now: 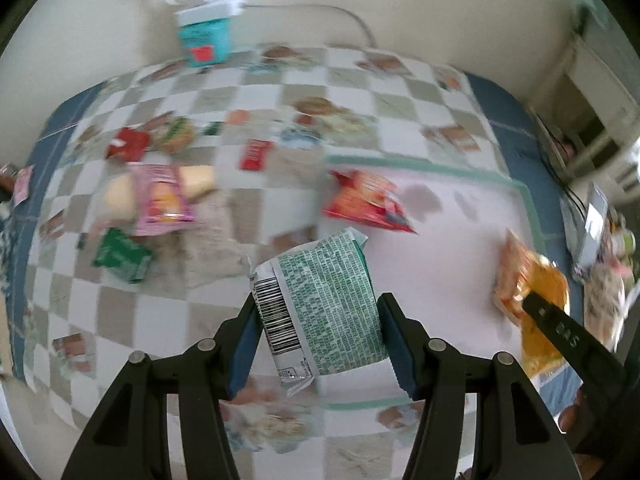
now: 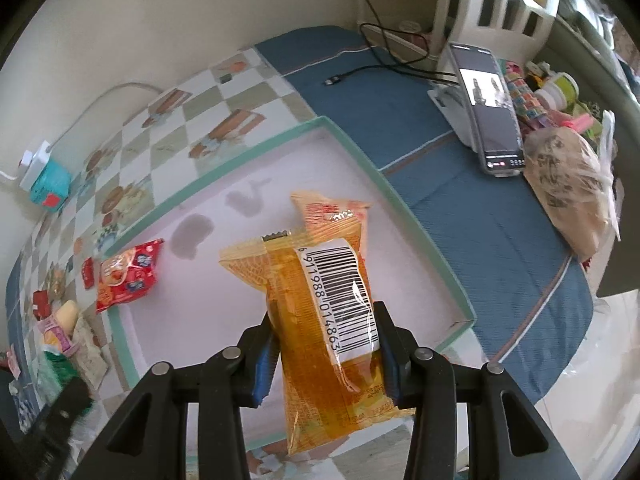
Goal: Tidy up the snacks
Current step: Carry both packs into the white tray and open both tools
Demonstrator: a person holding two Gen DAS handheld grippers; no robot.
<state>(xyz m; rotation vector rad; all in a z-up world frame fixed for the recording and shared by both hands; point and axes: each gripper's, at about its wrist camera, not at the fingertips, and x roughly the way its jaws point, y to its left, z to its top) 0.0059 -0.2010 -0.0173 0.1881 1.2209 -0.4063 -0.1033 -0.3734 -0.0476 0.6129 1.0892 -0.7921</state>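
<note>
My left gripper [image 1: 318,336] is shut on a white and green snack packet [image 1: 324,304] with a barcode, held above the edge of a shallow white tray with a mint green rim [image 1: 420,162]. My right gripper [image 2: 326,344] is shut on an orange snack packet [image 2: 320,312] with a barcode label, held over the same tray [image 2: 352,144]. A red snack bag [image 2: 128,274] lies in the tray's corner [image 1: 366,200]. In the left wrist view the right gripper's finger and the orange packet [image 1: 536,288] show at the right.
Loose snacks lie on the checked tablecloth: a pink packet [image 1: 164,200] over a pale roll, a green packet [image 1: 122,256], small red packets [image 1: 256,155]. A teal box [image 1: 206,36] stands by the wall. A phone on a stand [image 2: 490,112], a cable and a bagged item [image 2: 572,188] sit on the blue cloth.
</note>
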